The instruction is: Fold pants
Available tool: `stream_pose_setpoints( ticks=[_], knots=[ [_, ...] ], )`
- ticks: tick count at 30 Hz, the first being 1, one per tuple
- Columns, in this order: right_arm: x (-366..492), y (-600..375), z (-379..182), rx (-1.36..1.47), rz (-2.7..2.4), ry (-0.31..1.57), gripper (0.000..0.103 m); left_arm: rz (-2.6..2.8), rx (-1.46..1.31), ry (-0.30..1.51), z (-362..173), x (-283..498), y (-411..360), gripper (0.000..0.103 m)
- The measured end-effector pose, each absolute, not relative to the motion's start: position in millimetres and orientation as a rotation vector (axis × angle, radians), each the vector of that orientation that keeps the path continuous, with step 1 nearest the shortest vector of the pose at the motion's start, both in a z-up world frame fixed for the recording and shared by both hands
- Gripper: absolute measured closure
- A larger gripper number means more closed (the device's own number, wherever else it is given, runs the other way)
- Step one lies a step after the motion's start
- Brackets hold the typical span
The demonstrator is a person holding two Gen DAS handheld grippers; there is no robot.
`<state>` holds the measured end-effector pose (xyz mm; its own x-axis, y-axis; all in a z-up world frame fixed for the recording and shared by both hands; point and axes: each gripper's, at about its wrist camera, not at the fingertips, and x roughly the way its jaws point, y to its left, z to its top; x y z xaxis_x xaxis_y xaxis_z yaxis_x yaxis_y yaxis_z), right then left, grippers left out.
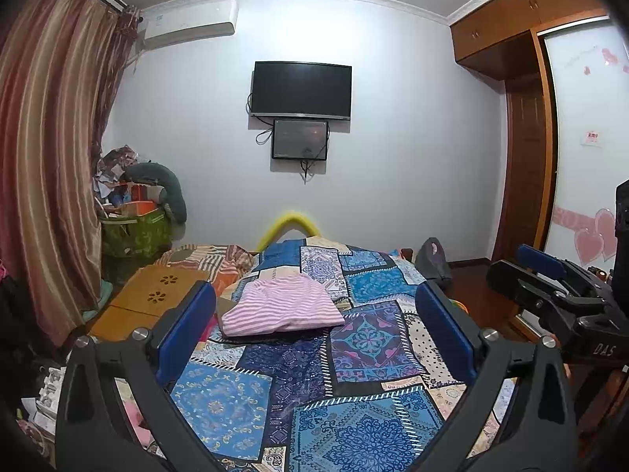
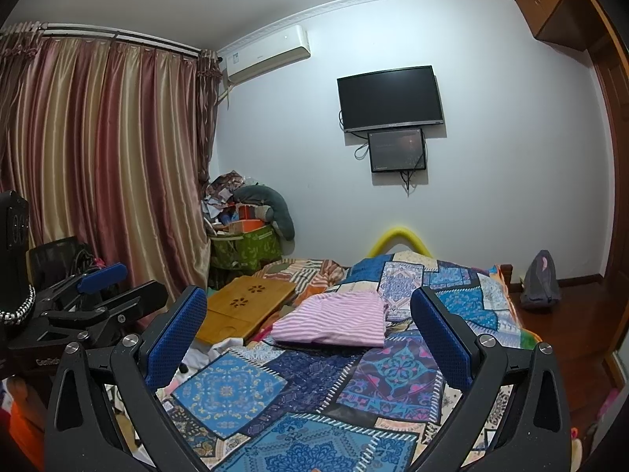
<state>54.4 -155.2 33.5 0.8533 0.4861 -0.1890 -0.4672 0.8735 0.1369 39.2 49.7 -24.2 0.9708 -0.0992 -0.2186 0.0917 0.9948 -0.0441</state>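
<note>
pink-and-white striped pants [image 1: 281, 306], blue patchwork quilt [image 1: 354, 413], red-gold striped curtain [image 2: 102, 149]

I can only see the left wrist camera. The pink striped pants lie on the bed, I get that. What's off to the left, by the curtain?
Observer: The right wrist view shows a black mesh chair in front of the curtain.
Operator: What does my left tool look like from outside?
Observer: The left gripper has its fingers apart, gripping nothing.
Operator: Anything about that wooden tray?
Observer: The near end of the wooden tray has a round recess with nothing in it.
</note>
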Motion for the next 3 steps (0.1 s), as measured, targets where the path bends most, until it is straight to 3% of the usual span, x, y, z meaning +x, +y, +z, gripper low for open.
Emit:
stream_pose_setpoints(
  ticks=[3],
  knots=[
    [54.3,-155.0,33.5,0.087,0.502,0.221,0.000,-0.099,-0.037,0.227,-24.4,40.2,51.4,0.000]
  ],
)
